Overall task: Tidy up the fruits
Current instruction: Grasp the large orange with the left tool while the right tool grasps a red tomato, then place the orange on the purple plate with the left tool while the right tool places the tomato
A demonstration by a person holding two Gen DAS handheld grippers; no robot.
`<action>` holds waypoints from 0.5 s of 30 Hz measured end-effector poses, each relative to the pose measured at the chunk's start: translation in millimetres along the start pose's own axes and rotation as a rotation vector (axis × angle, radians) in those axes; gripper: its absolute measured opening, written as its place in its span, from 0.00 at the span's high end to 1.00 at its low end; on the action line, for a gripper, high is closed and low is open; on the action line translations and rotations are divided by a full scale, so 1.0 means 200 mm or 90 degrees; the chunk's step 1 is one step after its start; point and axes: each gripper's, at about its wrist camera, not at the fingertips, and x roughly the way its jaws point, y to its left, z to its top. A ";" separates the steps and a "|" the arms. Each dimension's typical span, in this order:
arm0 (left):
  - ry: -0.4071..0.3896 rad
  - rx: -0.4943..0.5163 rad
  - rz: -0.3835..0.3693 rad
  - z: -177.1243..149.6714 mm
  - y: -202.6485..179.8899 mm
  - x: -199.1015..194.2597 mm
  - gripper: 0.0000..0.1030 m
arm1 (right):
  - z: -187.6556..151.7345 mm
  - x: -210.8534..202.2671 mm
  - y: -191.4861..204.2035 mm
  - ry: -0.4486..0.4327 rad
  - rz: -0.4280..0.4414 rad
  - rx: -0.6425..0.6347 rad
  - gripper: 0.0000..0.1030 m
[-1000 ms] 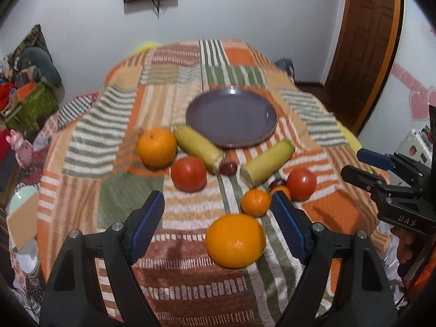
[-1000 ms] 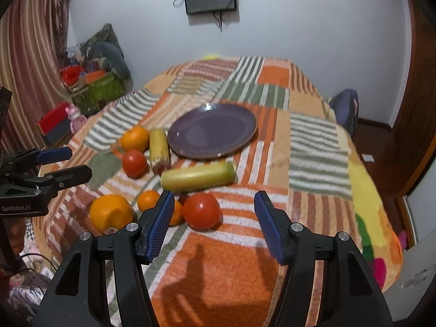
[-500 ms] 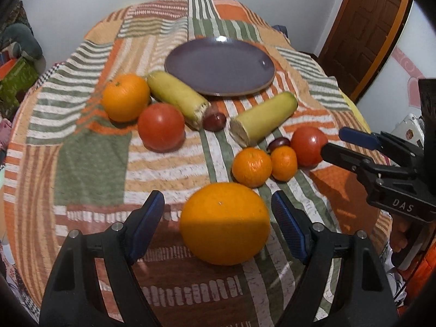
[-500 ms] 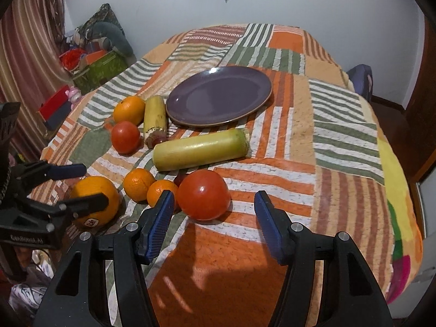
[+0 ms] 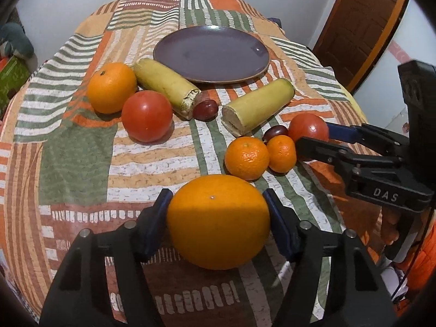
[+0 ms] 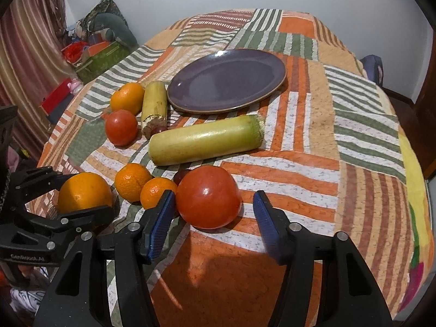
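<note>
My left gripper [image 5: 218, 212] is shut on a large orange [image 5: 218, 222], both blue pads against its sides; it also shows in the right wrist view [image 6: 84, 192]. My right gripper [image 6: 214, 209] is open around a red tomato [image 6: 208, 196], left pad close, right pad apart. An empty purple plate [image 5: 211, 54] lies behind the fruit. Two mandarins [image 5: 246, 158] [image 5: 282, 154], a second tomato [image 5: 147, 115], another orange [image 5: 111, 87], two yellow-green stalks [image 5: 257, 107] [image 5: 166, 85] and two dark plums [image 5: 205, 109] [image 5: 275, 132] lie on the cloth.
The fruit sits on a table under a striped patchwork cloth [image 6: 327, 136]. A brown door [image 5: 359, 19] stands at the right. Boxes and clutter [image 6: 95, 54] lie on the floor at the left, beside a curtain [image 6: 27, 54].
My left gripper moved forward and closed on the large orange. My right gripper moved forward and down so the tomato now sits between its open fingers.
</note>
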 end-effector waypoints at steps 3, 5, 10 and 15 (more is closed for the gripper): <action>-0.001 0.006 0.005 0.00 -0.01 0.00 0.35 | 0.01 0.01 -0.02 0.006 0.022 0.014 0.55; -0.001 0.003 0.004 0.00 -0.01 0.00 0.35 | 0.00 0.01 -0.02 0.006 0.023 0.015 0.56; -0.003 -0.001 0.014 0.02 0.00 -0.02 0.36 | 0.01 -0.01 0.00 0.003 0.018 0.013 0.57; -0.023 -0.009 0.023 0.05 0.04 -0.07 0.36 | 0.02 -0.06 -0.01 -0.014 0.005 0.014 0.57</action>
